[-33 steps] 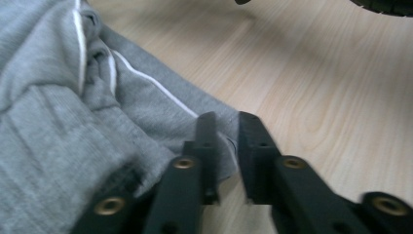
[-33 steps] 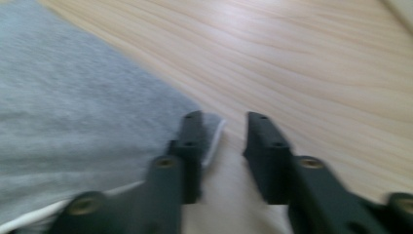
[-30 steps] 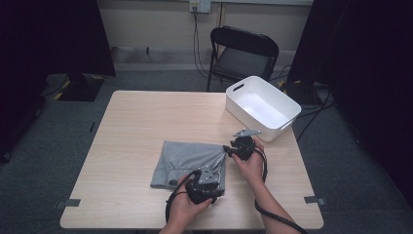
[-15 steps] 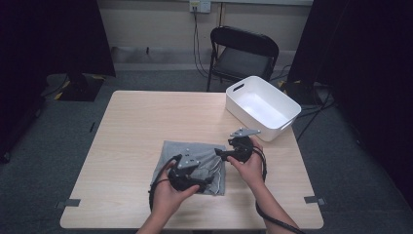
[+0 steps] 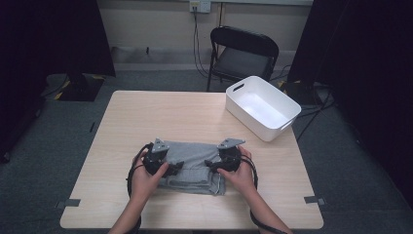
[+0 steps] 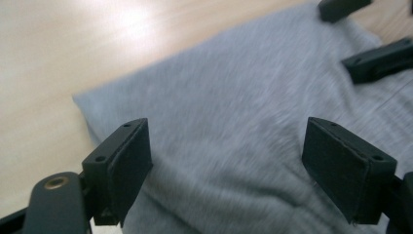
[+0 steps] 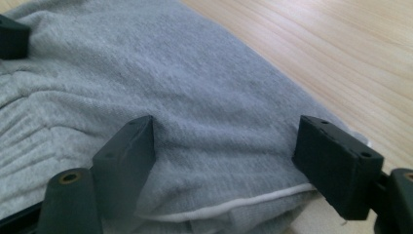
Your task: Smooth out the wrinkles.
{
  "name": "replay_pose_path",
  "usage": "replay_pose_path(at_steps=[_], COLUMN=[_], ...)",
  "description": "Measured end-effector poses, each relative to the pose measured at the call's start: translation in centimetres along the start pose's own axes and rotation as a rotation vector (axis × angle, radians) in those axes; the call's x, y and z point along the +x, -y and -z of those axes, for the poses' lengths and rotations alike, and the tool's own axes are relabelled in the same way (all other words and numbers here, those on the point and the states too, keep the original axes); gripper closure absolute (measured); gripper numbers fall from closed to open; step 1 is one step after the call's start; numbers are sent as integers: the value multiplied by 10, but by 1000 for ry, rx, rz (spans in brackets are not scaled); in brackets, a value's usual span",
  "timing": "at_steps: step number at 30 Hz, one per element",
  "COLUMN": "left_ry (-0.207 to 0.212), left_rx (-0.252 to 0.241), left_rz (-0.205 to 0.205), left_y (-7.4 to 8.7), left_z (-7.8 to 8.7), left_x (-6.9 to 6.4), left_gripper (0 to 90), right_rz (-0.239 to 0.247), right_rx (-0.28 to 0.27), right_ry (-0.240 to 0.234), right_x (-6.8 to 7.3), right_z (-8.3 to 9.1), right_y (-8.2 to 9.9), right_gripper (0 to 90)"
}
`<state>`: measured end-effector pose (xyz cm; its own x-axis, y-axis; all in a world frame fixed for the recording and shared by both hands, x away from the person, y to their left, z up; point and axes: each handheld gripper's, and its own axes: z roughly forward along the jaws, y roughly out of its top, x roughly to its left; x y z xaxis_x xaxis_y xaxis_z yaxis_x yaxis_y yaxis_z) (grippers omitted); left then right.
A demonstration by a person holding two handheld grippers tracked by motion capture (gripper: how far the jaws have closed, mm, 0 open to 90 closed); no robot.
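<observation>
Left gripper [image 5: 176, 167] and right gripper [image 5: 210, 164]: jaws just opened, standing wide over the folded grey garment [image 5: 194, 166], nothing clamped. Garment: near table [image 5: 146, 117] edge; soft, light, limp knit; best pinched at its folded edges. White bin [image 5: 262, 108]: beyond, right.

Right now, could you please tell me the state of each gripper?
Left gripper: open, just opened, over the grey garment, holding nothing.
Right gripper: open, just opened, over it, holding nothing.
</observation>
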<state>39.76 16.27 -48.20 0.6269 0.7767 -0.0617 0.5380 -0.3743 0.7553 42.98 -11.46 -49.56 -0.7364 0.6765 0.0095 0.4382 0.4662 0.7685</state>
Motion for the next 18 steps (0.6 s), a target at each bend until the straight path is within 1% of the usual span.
replay_pose_path(at_steps=[1, 3, 4, 5, 6, 8, 9, 10, 13, 15, 16, 17, 18], left_ry=[0, 0, -4, -4, -8, -1, -2, 7, 14, 20, 31, 31, 41], left_rx=[8, 3, 1, 1, 10, 15, 22, 20, 25, 24, 24, 24, 24], left_rz=[-7, -2, -16, -16, -38, -36, -51, -44, -60, -60, -52, -52, -59], left_y=[3, 5, 8, 8, 9, 11, 12, 13, 17, 18, 21, 21, 23], left_z=[-2, -2, -1, -1, 0, 2, 3, 4, 8, 10, 12, 12, 15], left_x=[-1, -1, -5, -5, -9, -13, -15, -17, -23, -26, -31, -31, -34], left_gripper=[187, 192, 207, 223, 232, 234, 234, 236, 236, 236, 237, 236, 236], right_rz=[5, 15, 20, 20, 22, 24, 26, 29, 33, 43, 45, 48, 49], right_rx=[0, 4, 5, 5, -1, -3, -6, -8, -7, -7, -8, -11, -12], right_ry=[0, 1, 4, 4, 7, 4, 3, -1, -12, -20, -23, -23, -27], right_x=[0, 1, 1, 1, 2, 4, 5, 6, 10, 12, 14, 15, 17], right_z=[0, 0, 0, 0, 0, 1, 2, 3, 7, 11, 13, 14, 16], right_y=[0, 1, 2, 2, 3, 5, 6, 7, 11, 14, 16, 18, 19], right_gripper=[222, 222, 223, 223, 222, 223, 223, 223, 223, 223, 223, 223, 223])
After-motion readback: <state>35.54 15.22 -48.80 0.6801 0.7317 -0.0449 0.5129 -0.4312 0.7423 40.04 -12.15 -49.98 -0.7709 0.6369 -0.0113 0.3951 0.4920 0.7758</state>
